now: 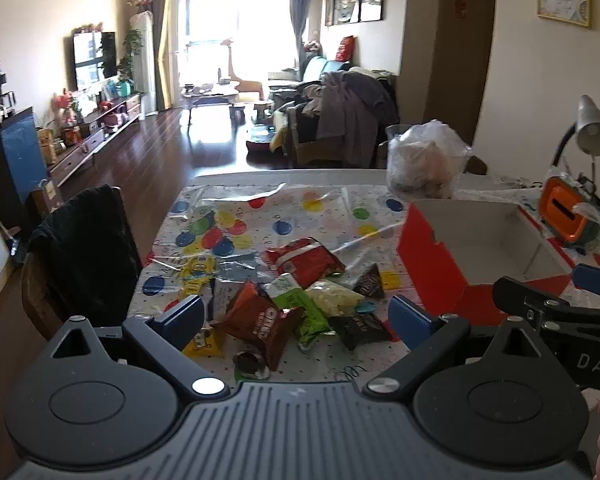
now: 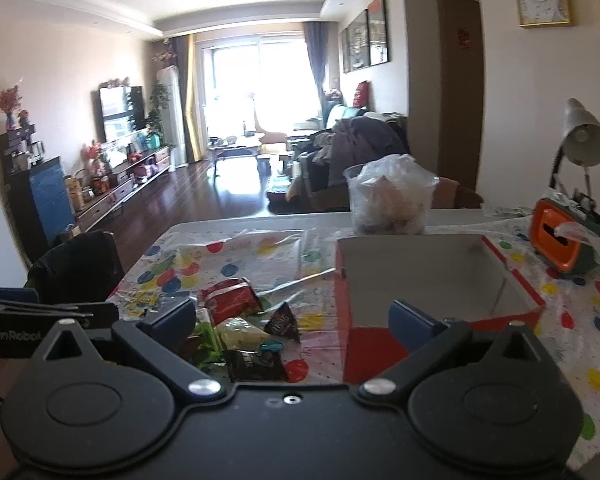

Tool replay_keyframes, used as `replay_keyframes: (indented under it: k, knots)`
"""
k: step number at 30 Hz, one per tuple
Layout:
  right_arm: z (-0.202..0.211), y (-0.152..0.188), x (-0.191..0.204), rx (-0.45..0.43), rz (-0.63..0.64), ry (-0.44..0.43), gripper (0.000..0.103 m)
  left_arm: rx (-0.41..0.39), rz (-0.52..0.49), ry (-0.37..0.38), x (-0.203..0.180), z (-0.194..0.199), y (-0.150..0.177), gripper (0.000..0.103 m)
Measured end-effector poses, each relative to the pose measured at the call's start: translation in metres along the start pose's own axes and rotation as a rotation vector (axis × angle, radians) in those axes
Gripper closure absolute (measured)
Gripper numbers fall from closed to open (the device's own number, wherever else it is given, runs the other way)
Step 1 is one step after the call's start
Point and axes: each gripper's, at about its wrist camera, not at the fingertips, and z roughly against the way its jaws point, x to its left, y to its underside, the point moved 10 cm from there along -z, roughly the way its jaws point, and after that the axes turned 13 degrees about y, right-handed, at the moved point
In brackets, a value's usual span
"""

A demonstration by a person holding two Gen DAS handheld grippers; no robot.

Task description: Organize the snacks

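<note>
Left hand-held gripper (image 1: pixel 296 318): your fingers are spread wide and pinch nothing; they hover over the near edge of the snack pile.
Right hand-held gripper (image 2: pixel 292 320): spread as well, empty, straddling the gap between the pile and the box.
Snack pile (image 1: pixel 300 292): it lies loose on the table (image 1: pixel 300 208), just left of the red box (image 1: pixel 476 248), which looks empty from both views.
Count, boxes: one, open at the top.
Count, packets: about ten that I can tell apart. One large red bag (image 1: pixel 304 260), one brown cookie packet (image 1: pixel 260 320), two green packets (image 1: pixel 296 300), one pale packet (image 1: pixel 334 298), two dark packets (image 1: pixel 360 328), two yellow ones (image 1: pixel 196 272), one small teal sweet (image 2: pixel 271 346). Overlaps may hide more.
Risk, double pick: the packets overlap, so closing low into the heap could pinch two at once or drag neighbours along.
Risk, slipping: the wrappers look glossy and sit on a clear plastic cover; a shallow pinch may slide off.
Risk, table edge: the brown packet and a round dark item (image 1: pixel 252 362) lie near the front edge; a nudge could push them off.
Risk, collision: your two tools are close together beside the box wall; reaching together could knock the box or each other.
</note>
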Motion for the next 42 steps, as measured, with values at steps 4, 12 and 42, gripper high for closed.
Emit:
replay_keyframes:
  k: [4, 12, 42]
  knots:
    - [-0.015, 0.0, 0.005, 0.017, 0.014, -0.03, 0.0, 0.015, 0.023, -0.024, 0.009, -0.012, -0.002, 0.004]
    - [-0.056, 0.012, 0.02, 0.082, 0.073, -0.128, 0.003, 0.132, 0.049, -0.06, 0.035, -0.049, 0.013, 0.004]
    - [-0.177, 0.111, 0.102, 0.219, 0.988, -0.432, 0.039, 0.448, 0.731, -0.077, 0.126, -0.187, 0.05, 0.029]
